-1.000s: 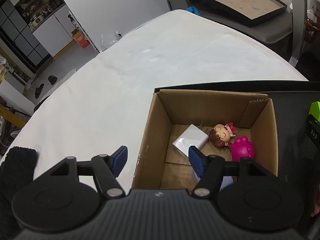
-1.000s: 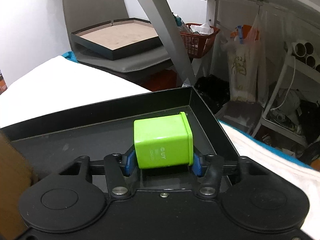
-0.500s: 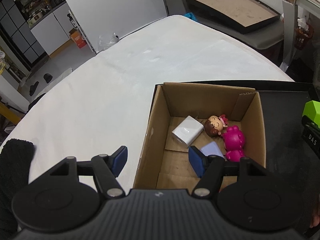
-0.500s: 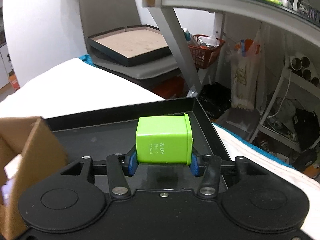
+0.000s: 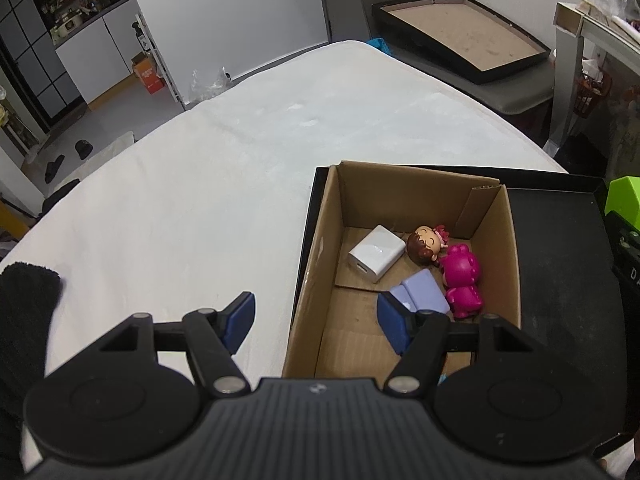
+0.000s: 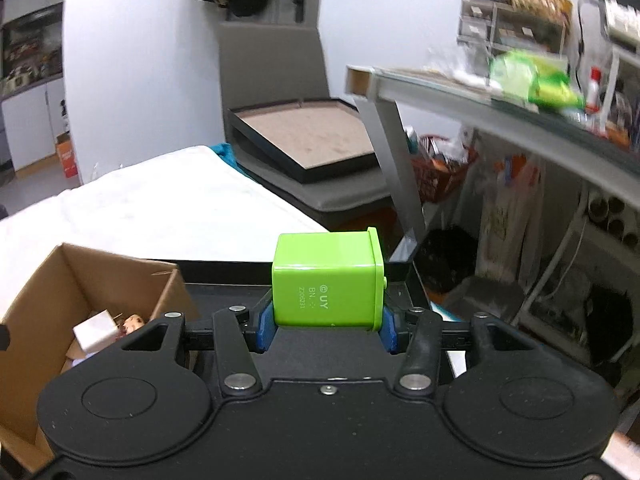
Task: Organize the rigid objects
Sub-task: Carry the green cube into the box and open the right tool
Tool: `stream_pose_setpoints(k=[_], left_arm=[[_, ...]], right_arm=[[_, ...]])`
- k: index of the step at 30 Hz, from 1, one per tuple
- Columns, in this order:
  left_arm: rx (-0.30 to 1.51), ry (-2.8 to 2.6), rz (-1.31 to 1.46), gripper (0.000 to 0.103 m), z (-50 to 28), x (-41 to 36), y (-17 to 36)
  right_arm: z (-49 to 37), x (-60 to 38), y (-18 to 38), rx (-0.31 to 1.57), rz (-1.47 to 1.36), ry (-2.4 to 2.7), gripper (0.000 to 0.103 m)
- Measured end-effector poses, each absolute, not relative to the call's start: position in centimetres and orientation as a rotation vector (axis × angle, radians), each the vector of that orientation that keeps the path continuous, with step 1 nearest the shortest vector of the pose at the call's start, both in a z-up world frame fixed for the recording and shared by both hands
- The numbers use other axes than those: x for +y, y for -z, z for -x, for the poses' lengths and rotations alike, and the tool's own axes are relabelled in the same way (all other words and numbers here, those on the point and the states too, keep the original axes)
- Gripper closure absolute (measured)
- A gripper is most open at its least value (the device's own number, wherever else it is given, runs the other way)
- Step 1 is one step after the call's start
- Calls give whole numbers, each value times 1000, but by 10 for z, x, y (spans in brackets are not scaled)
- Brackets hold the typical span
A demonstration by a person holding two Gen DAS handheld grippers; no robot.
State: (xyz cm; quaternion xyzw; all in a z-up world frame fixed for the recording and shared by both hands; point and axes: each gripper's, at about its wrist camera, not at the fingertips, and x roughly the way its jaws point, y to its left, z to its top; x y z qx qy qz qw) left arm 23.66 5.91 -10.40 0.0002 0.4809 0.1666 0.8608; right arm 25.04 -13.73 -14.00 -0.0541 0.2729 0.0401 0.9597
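The right gripper [image 6: 326, 326] is clenched on a lime-green box [image 6: 326, 280], its blue pads [image 6: 266, 326] pressed against the box's two sides, and it holds the box raised above the black tray [image 6: 224, 292], pointing level across the tray toward the far rim. The box lies on its side with printed lettering facing the camera. To the gripper's left stands the open cardboard box [image 6: 48, 280], which sits in the tray. The left gripper [image 5: 316, 322] hovers above the near left corner of the cardboard box [image 5: 400, 192], angled downward, with its fingers spread wide and holding nothing; one pad is over the white tablecloth [image 5: 180, 200], the other over the box's interior. Inside lie a white charger block [image 5: 376, 254], a small brown-haired doll head [image 5: 426, 240], a magenta figure [image 5: 462, 280] and a pale lavender block [image 5: 424, 294], the latter partly behind the pad.
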Motion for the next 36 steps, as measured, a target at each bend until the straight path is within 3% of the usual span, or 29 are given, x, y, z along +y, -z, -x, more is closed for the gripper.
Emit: stream_pose_setpoints(k=[22, 25, 27, 30, 33, 36], left_arm=[[1013, -192, 164, 41, -216, 101, 127], [1025, -176, 205, 47, -215, 110, 135], [1041, -164, 242, 65, -215, 115, 141], [1062, -152, 281, 80, -216, 123, 150], [1065, -152, 307, 87, -215, 131, 155], [1067, -133, 315, 88, -214, 135, 157]], right_arm=[[-217, -70, 110, 495, 140, -331, 55], [-215, -57, 111, 503, 154, -372, 55], [-215, -48, 112, 517, 157, -404, 55], [-217, -37, 116, 546, 156, -455, 55], [-218, -25, 120, 578, 148, -499, 55], [-220, -15, 123, 610, 138, -544, 55]])
